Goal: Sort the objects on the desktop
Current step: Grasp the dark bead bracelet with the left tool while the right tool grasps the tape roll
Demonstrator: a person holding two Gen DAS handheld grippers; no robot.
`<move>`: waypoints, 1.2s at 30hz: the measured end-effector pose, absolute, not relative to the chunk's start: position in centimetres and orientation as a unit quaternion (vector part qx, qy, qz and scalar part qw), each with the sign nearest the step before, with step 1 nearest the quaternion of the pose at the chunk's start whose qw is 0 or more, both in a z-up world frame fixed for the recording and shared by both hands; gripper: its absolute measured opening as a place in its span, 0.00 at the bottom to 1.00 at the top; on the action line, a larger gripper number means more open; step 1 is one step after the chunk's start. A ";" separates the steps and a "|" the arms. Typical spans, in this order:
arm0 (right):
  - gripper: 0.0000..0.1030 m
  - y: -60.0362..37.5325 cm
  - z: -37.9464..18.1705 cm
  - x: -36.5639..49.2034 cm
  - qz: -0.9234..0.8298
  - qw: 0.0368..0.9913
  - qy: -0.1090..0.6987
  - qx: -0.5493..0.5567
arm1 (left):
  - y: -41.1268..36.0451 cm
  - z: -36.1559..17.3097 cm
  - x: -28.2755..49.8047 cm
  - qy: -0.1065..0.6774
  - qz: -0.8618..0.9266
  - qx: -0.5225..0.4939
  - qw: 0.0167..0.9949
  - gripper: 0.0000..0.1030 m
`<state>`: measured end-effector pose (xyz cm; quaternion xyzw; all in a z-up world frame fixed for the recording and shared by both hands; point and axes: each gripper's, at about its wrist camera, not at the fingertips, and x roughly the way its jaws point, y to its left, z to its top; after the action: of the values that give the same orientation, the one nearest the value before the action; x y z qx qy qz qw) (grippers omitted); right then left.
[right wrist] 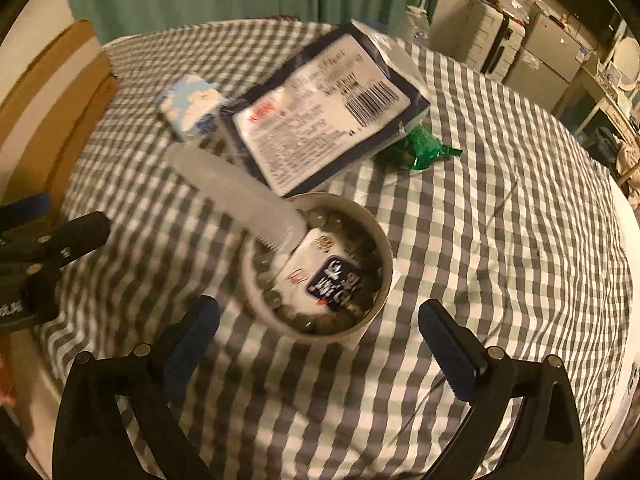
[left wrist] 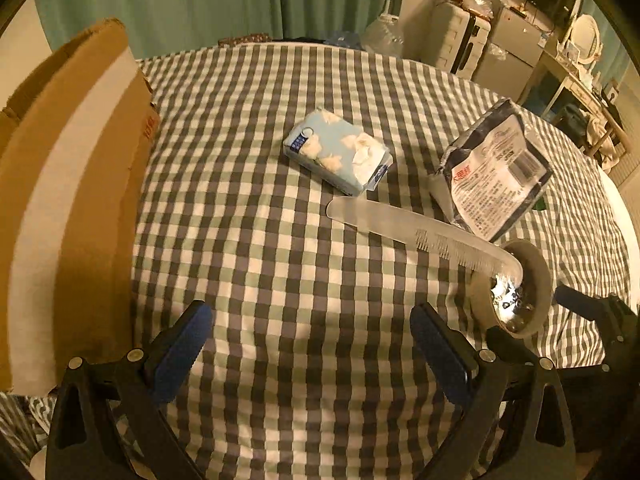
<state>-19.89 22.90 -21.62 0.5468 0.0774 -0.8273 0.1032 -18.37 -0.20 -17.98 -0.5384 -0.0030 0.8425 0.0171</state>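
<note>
Both grippers, left (left wrist: 310,344) and right (right wrist: 320,338), gape wide and hold nothing above the checked cloth (left wrist: 280,260); a comb (right wrist: 236,196) leans into the bowl (right wrist: 384,256).

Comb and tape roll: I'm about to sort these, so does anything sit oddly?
Yes. The clear comb lies propped, its toothed end resting on the tape roll rim instead of flat on the checked cloth.

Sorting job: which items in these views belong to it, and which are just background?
Job items: tissue pack, clear comb, dark food packet, green wrapper, paper cup holding a sachet, cardboard box.

Background: green curtain, white appliance, round mirror, checked tablecloth.
</note>
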 end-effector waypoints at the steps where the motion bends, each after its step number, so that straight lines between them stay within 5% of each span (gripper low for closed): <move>1: 0.97 22.9 -21.9 -20.2 -0.825 0.106 0.074 0.550 | -0.1 -18.2 -18.6 -0.004 0.841 -0.541 0.017 0.99; 8: 0.95 22.4 -23.2 -22.1 -0.828 0.093 0.105 0.543 | 0.8 -19.3 -20.1 -0.001 0.833 -0.553 0.024 0.99; 10: 0.81 23.2 -22.7 -22.0 -0.828 0.121 0.068 0.543 | 1.4 -19.3 -20.4 0.002 0.832 -0.554 0.029 0.99; 23: 0.81 34.7 -18.5 -20.7 -0.858 0.056 -0.142 0.490 | 6.5 -19.2 -21.0 0.004 0.826 -0.559 0.075 0.99; 30: 0.81 37.8 -18.3 -19.9 -0.855 0.034 -0.190 0.481 | 12.7 -20.0 -19.5 0.039 0.828 -0.541 0.146 0.98; 31: 0.81 38.0 -18.4 -20.0 -0.854 0.034 -0.194 0.482 | 13.5 -20.2 -19.4 0.043 0.826 -0.540 0.155 0.83; 32: 0.81 38.3 -18.5 -20.4 -0.853 0.035 -0.197 0.482 | 14.2 -20.6 -19.4 0.047 0.821 -0.546 0.162 0.55; 34: 0.81 38.6 -18.4 -20.2 -0.853 0.036 -0.200 0.481 | 15.5 -21.2 -19.2 0.090 0.819 -0.548 0.143 0.33; 35: 0.81 37.8 -18.4 -20.4 -0.852 0.037 -0.200 0.482 | 15.8 -21.1 -19.1 0.101 0.822 -0.541 0.146 0.09; 36: 0.81 38.2 -18.5 -20.7 -0.852 0.037 -0.201 0.482 | 16.0 -21.0 -19.0 0.104 0.819 -0.541 0.162 0.10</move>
<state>-20.72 38.16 -18.53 0.4820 -0.2010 -0.8520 0.0374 -19.00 16.03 -20.98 -0.5411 0.1038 0.8187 0.1616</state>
